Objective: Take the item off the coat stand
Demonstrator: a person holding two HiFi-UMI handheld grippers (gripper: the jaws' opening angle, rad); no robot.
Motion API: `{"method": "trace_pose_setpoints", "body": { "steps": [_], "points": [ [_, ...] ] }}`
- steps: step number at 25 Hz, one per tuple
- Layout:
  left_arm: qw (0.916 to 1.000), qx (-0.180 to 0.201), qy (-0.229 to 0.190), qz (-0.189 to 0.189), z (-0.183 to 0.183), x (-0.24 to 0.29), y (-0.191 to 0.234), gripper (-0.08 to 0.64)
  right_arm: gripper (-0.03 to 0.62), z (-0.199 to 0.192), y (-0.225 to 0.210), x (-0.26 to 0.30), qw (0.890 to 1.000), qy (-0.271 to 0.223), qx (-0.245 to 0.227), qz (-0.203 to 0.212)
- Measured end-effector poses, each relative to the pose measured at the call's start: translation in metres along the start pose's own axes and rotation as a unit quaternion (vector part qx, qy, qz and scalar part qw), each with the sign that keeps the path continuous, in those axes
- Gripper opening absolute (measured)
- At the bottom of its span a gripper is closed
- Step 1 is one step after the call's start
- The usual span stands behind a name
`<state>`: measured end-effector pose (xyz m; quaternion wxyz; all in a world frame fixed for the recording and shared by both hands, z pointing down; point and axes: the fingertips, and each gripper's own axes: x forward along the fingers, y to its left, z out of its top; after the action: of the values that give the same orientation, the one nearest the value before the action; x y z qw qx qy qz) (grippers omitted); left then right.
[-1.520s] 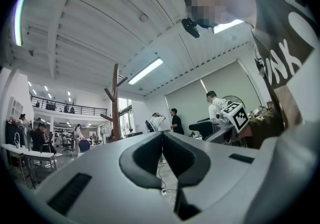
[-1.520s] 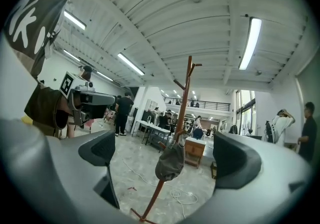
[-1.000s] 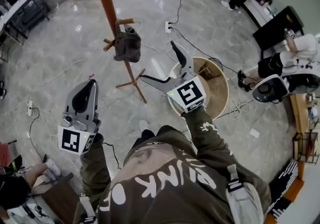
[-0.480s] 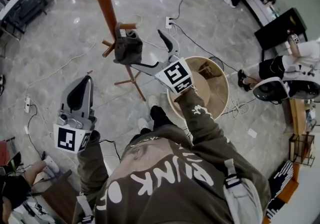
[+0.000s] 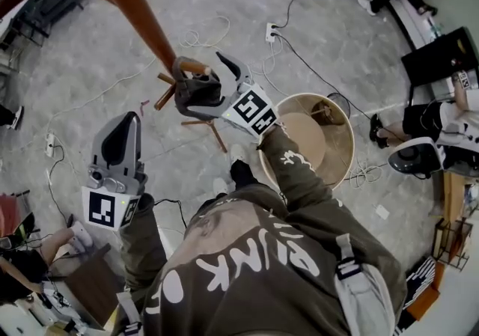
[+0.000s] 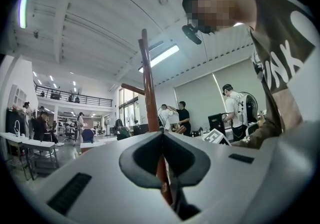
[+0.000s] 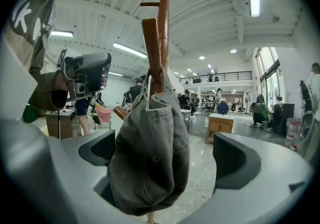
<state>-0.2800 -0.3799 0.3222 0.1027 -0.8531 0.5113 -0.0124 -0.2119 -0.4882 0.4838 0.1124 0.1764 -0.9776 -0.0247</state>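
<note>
A grey cap [image 5: 196, 89] hangs from a short peg [image 5: 196, 66] on the brown wooden coat stand [image 5: 135, 9]. My right gripper [image 5: 200, 81] is open, with one jaw on each side of the cap. In the right gripper view the cap [image 7: 150, 153] fills the gap of the right gripper [image 7: 167, 157] and lies against the left jaw, with the stand's pole [image 7: 161, 43] rising behind it. My left gripper [image 5: 126, 126] is shut and empty, lower left of the stand. In the left gripper view the left gripper [image 6: 162, 138] points up at the pole [image 6: 148, 88].
A round tan tub [image 5: 340, 121] stands on the floor right of the stand's feet [image 5: 213, 132]. Cables and a power strip [image 5: 271, 31] lie on the marble floor. A person sits at the right edge [image 5: 441, 129]. Dark furniture stands at the top left [image 5: 45, 5].
My right gripper has moved up and left from above the tub to the cap, and its open jaws now straddle the cap. The left gripper has barely moved.
</note>
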Motion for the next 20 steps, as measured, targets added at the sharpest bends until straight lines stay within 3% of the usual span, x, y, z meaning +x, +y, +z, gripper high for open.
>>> {"method": "trace_pose_setpoints", "body": {
  "steps": [3, 8, 15, 17, 20],
  "points": [
    [1.0, -0.005, 0.005, 0.006, -0.006, -0.001, 0.006, 0.005, 0.584, -0.001, 0.009, 0.014, 1.0, 0.001, -0.005, 0.021],
    [0.9999, -0.008, 0.009, 0.01, -0.009, -0.001, 0.013, 0.005, 0.512, -0.004, 0.004, 0.021, 1.0, 0.002, 0.007, 0.024],
    [0.9999, -0.009, 0.008, 0.012, -0.011, -0.002, 0.015, 0.005, 0.162, -0.006, 0.005, 0.017, 1.0, 0.015, -0.024, 0.014],
    [0.9999, -0.009, 0.008, 0.011, -0.012, -0.002, 0.014, 0.005, 0.107, -0.006, 0.006, 0.015, 0.999, 0.021, -0.036, 0.014],
    [0.9999, -0.009, 0.006, 0.01, -0.011, -0.003, 0.013, 0.005, 0.081, -0.001, 0.009, 0.008, 0.999, 0.019, -0.048, 0.012]
  ]
}}
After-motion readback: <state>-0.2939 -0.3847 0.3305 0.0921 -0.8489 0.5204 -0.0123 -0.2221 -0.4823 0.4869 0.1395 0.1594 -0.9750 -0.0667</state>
